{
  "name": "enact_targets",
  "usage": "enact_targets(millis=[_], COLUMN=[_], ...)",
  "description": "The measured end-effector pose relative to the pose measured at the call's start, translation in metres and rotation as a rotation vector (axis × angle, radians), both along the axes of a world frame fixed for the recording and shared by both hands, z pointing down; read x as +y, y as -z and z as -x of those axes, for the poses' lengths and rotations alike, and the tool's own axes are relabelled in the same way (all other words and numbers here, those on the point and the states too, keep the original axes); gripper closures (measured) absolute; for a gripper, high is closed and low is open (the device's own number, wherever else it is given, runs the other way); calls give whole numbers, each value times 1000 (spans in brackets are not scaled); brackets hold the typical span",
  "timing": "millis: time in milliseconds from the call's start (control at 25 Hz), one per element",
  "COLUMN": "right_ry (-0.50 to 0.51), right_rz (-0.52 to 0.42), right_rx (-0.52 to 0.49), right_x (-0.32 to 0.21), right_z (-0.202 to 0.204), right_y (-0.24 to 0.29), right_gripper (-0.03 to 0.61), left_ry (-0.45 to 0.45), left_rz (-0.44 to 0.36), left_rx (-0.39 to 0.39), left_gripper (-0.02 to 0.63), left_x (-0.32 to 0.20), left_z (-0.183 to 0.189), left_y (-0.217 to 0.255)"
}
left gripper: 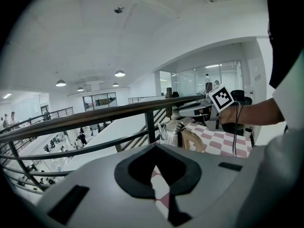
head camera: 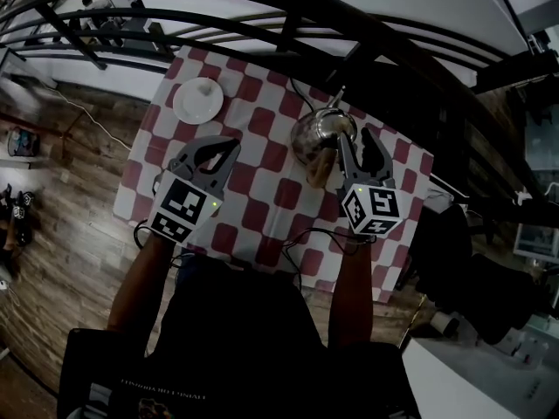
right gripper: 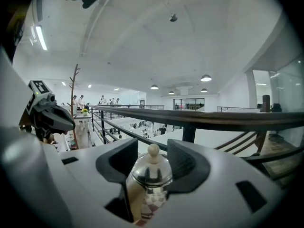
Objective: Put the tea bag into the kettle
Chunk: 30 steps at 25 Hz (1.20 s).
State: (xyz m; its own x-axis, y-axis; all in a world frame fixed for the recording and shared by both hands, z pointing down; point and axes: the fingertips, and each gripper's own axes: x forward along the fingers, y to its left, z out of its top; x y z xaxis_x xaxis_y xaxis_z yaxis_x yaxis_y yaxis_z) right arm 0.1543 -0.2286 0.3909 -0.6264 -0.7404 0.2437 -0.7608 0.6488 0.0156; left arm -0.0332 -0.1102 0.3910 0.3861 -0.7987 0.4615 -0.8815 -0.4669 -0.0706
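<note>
A silver kettle (head camera: 320,132) with its lid on and a wooden handle (head camera: 318,169) stands on the red-and-white checked tablecloth (head camera: 262,190), right of the middle. My right gripper (head camera: 364,147) hovers just right of the kettle's handle, jaws wide open and empty. In the right gripper view the kettle (right gripper: 151,175) shows between the open jaws of the right gripper (right gripper: 152,152), apart from both. My left gripper (head camera: 216,152) is shut with nothing in it, over the cloth left of the kettle. The left gripper view has the kettle (left gripper: 171,133) ahead to the right. No tea bag shows in any view.
A white plate (head camera: 198,100) lies at the table's far left corner. A dark metal railing (head camera: 288,24) runs just beyond the table's far edge, with a drop to a lower floor behind it. Wooden floor (head camera: 61,234) lies to the left. Cables hang at the near edge.
</note>
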Motion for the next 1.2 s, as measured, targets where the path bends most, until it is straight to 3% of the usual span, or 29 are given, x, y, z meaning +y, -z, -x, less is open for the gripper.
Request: enact_targets(millis=[320,600,1200], right_ry=[90,145,216], right_rz=[7,-28,61], right_rx=[-118,-132,-124], right_x=[58,114,207], right_z=[-25,-55,-64], right_y=[38,74,67], right_gripper=[425,499,508], left_ry=[27,98,65], left_rz=[-3,-11,-27], left_rx=[-12,-7,32], left_gripper=[611,611,611], left_x=[21,58,117], left_z=[-36,-56,-91], left_y=[11,31,51])
